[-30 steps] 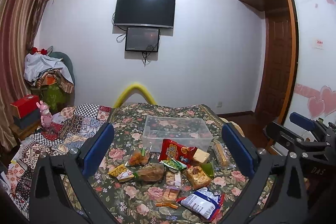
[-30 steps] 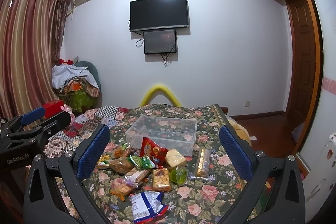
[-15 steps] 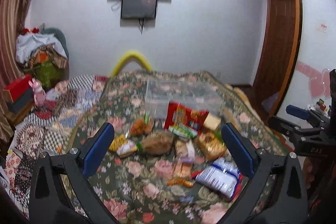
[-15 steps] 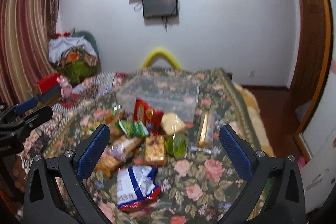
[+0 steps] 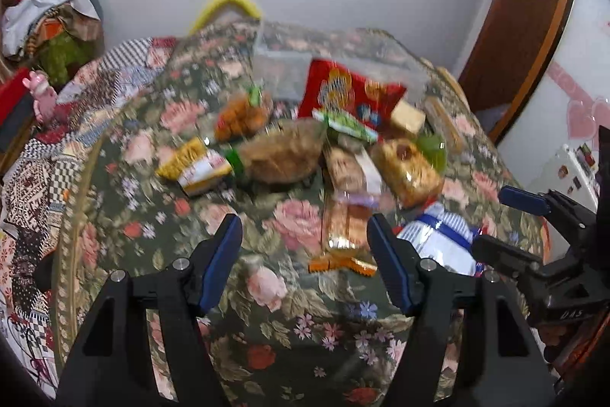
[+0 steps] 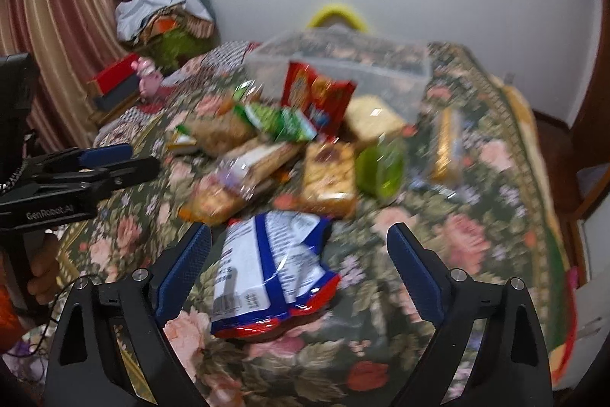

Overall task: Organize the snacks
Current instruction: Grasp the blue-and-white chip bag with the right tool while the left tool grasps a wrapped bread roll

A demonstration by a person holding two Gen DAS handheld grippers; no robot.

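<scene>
Snacks point(image 5: 305, 155) lie heaped mid-bed point(image 5: 126, 224), before a clear bin point(image 6: 366, 63) toward the far edge. Left gripper point(image 5: 305, 254) and right gripper point(image 6: 299, 254) fingers are closing, gripping nothing; a blue-white bag point(image 6: 267, 266) lies between the right fingers.

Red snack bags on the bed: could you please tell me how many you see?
1: the red snack bag leans against the clear plastic bin, behind the other snacks. More may be hidden in the pile.

Bare floral cloth point(image 5: 289, 327) lies open on the near side of the snack pile point(image 5: 305, 155). Behind the pile, the clear box point(image 6: 366, 71) blocks the far side. The blue-white bag point(image 6: 267, 273) occupies the near right.
</scene>
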